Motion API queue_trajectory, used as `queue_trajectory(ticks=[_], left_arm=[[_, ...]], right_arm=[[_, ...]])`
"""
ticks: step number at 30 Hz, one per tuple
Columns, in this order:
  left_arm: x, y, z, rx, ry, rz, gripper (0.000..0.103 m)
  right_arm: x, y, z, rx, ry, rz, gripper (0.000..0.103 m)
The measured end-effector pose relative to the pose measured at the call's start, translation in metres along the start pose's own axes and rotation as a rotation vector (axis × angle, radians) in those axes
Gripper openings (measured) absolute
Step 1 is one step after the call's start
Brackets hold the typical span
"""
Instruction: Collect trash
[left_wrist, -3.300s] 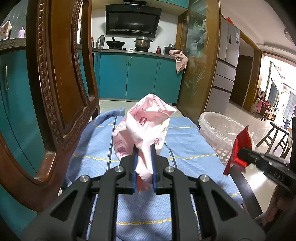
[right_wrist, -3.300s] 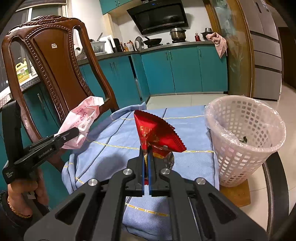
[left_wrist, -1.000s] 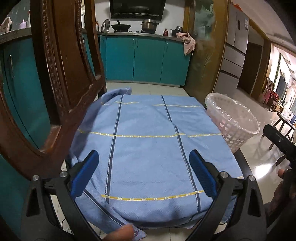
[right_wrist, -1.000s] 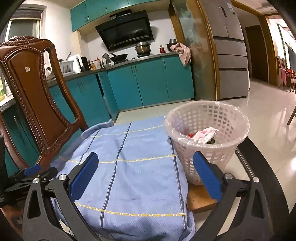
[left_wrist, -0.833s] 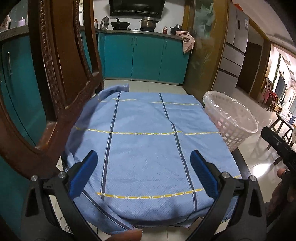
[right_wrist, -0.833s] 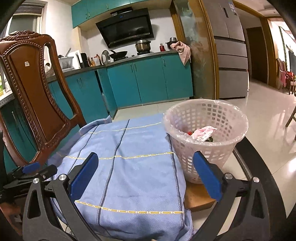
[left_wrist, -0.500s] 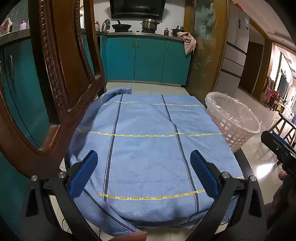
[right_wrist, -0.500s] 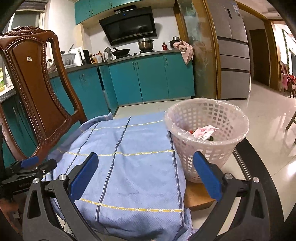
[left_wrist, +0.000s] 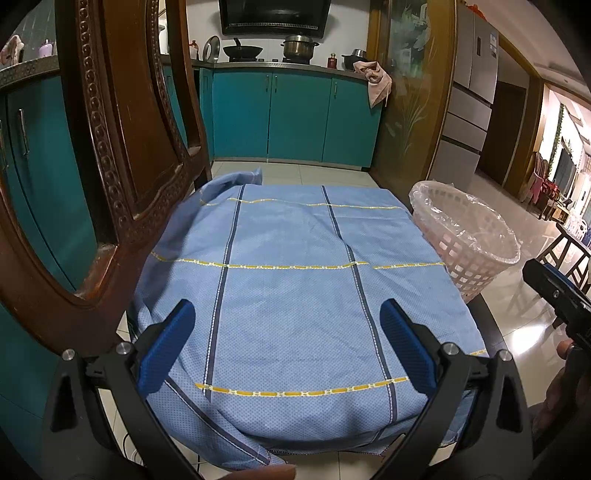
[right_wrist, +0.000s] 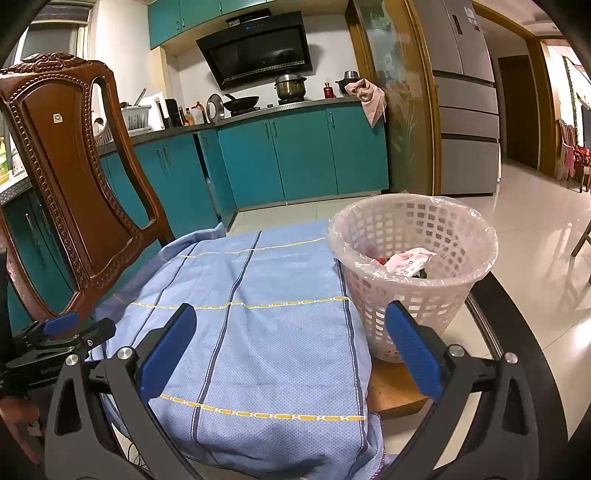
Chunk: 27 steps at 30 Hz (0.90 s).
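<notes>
The left gripper and right gripper are both wide open and hold nothing. The pink and white wrapper lies in the white plastic basket, ahead and right of the right gripper, the nearer one. No trash shows on the blue striped cloth.

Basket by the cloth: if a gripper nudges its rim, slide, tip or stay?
The basket is thin lattice plastic holding only a few wrappers, so probably light and easily shoved. Its base looks narrower than its rim, so a high push may tip it.

Cloth bare (chair crowds left).
</notes>
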<state>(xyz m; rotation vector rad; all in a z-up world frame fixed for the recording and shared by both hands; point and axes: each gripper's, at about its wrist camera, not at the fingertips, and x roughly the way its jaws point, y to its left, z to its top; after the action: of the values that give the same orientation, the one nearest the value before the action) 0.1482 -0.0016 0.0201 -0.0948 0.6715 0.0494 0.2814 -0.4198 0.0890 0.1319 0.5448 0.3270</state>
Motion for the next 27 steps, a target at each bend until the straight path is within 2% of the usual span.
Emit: queue_trajectory(ticks=[27], left_arm=[[-0.0003,-0.0006,-0.0001,0.004,0.004,0.000,0.100]], right_arm=[[0.0013,0.0010,-0.0012,-0.002,0.009,0.003,0.100]])
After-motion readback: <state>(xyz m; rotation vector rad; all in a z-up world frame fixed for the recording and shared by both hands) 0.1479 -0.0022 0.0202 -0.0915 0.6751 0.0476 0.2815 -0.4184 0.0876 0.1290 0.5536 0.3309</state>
